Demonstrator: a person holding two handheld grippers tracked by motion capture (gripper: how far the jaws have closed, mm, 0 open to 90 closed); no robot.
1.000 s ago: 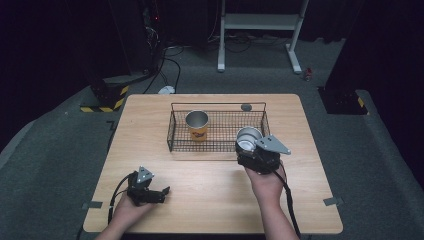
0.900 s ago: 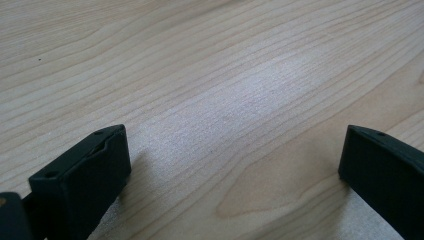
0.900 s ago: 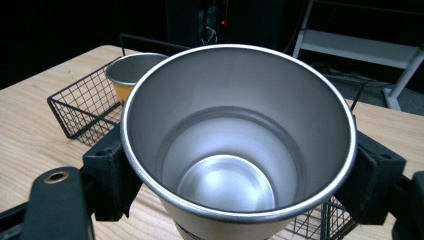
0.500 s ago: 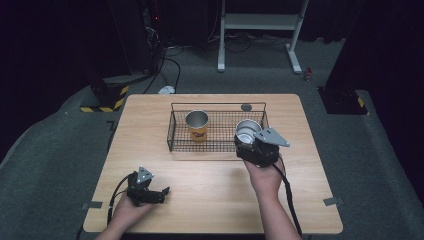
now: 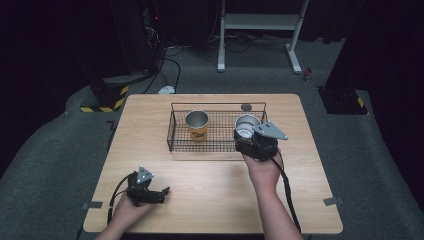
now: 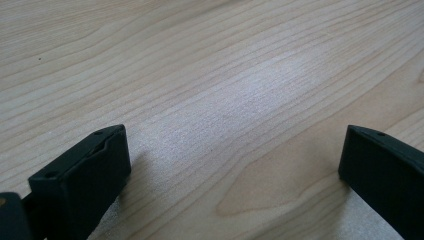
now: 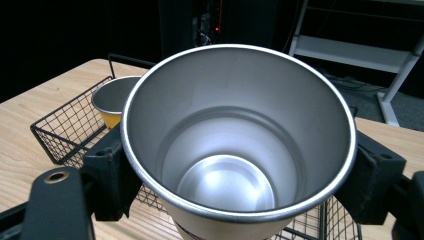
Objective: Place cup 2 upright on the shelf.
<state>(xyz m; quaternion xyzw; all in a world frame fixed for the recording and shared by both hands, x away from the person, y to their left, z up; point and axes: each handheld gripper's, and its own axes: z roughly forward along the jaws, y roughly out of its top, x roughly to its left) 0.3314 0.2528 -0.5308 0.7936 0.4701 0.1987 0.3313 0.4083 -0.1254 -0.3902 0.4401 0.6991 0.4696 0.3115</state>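
Note:
A black wire basket (image 5: 180,144) stands at the table's far middle, and an orange cup with a steel rim (image 5: 197,125) sits upright in its left half. My right gripper (image 5: 248,135) is shut on a second steel cup (image 5: 246,124), held upright over the basket's right end. In the right gripper view that steel cup (image 7: 235,145) sits between the two jaws, with the orange cup (image 7: 114,100) and basket (image 7: 57,135) behind it on the left. My left gripper (image 5: 162,194) rests open on the table near the front left. Its fingers (image 6: 80,180) stand wide apart over bare wood.
A small dark round thing (image 5: 245,107) lies on the table just behind the basket. The wooden table (image 5: 210,200) is bare between the two hands. Beyond the far edge are a white stand (image 5: 260,30), cables and dark floor.
My right gripper has carried the steel cup a little farther forward and left, over the basket's right end. The left gripper has stayed put.

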